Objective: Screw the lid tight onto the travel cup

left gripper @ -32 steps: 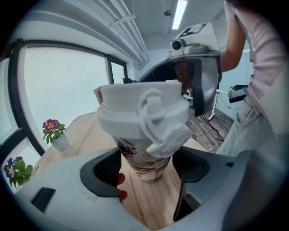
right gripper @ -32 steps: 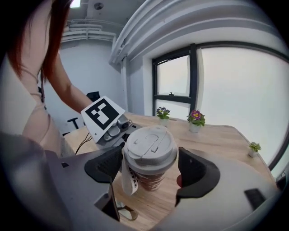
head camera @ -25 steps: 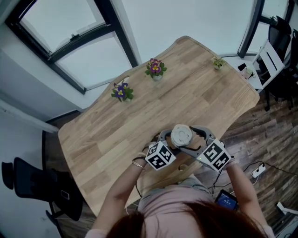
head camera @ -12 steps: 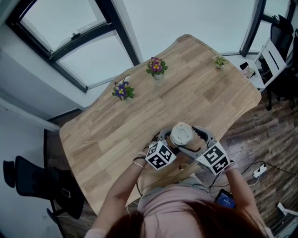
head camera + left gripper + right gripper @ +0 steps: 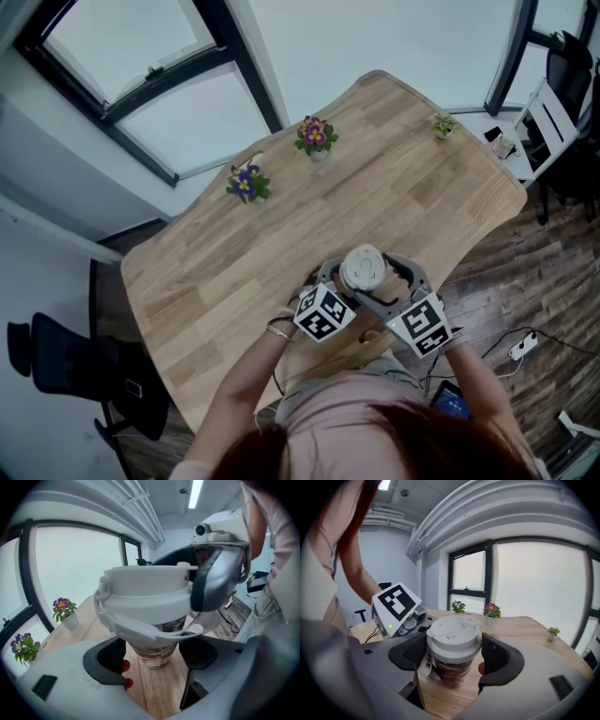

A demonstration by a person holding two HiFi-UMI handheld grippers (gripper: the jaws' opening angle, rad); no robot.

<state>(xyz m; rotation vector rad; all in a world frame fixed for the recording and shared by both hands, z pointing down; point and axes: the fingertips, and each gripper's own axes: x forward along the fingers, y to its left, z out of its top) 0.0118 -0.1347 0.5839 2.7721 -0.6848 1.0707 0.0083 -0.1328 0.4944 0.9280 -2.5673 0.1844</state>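
My left claw [image 5: 152, 657] is clamped on the body of the brown-patterned tapered travel cup [image 5: 451, 674], which stands upright on the light wooden table [image 5: 281, 216] near its front edge. My right claw [image 5: 455, 654] is closed across the cup's round white plastic lid [image 5: 453, 637].

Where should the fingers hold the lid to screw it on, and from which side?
Hold the lid by its round outer rim, fingers on opposite sides, coming level from the side. The travel cup stands upright, and the lid's flat top offers no hold.
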